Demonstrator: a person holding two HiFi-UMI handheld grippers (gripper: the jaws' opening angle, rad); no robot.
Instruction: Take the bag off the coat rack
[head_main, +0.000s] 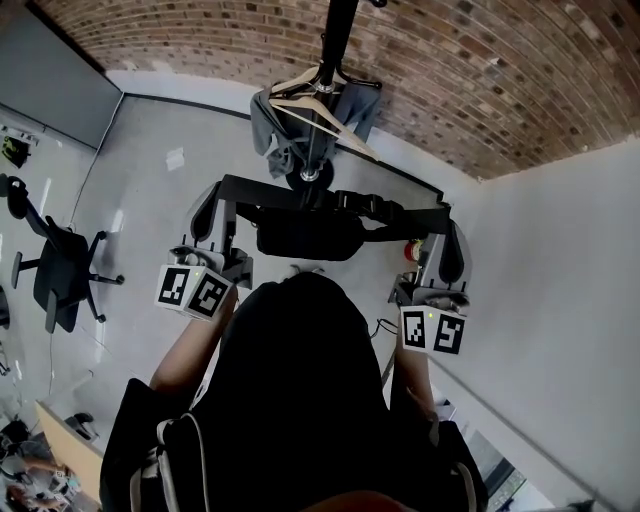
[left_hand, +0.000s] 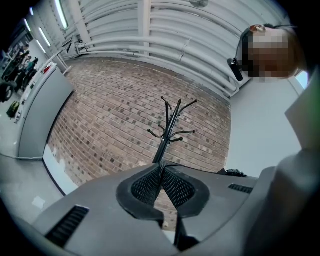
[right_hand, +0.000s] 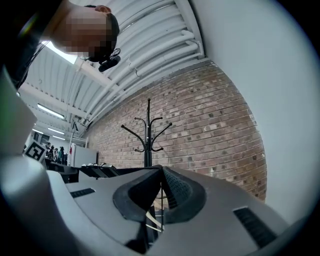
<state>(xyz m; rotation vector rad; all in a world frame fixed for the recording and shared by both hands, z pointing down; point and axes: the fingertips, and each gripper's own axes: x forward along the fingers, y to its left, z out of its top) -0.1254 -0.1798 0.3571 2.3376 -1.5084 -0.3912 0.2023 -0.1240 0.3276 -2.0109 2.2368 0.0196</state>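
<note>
In the head view a black belt bag (head_main: 305, 235) hangs from its strap (head_main: 400, 212), which is stretched level between my two grippers in front of the coat rack (head_main: 330, 60). My left gripper (head_main: 222, 188) holds the strap's left end and my right gripper (head_main: 447, 215) its right end. In the left gripper view the pads (left_hand: 150, 182) are pressed together and the rack's (left_hand: 167, 130) hooks stand bare ahead. The right gripper view shows its pads (right_hand: 175, 190) shut too, the strap (right_hand: 95, 171) running off to the left, and the rack (right_hand: 148, 135) beyond.
A wooden hanger (head_main: 325, 120) and a grey garment (head_main: 272, 135) hang low on the rack. A brick wall (head_main: 450, 70) stands behind it and a white wall (head_main: 560, 280) at the right. At the left are an office chair (head_main: 60, 265) and a grey panel (head_main: 50, 80).
</note>
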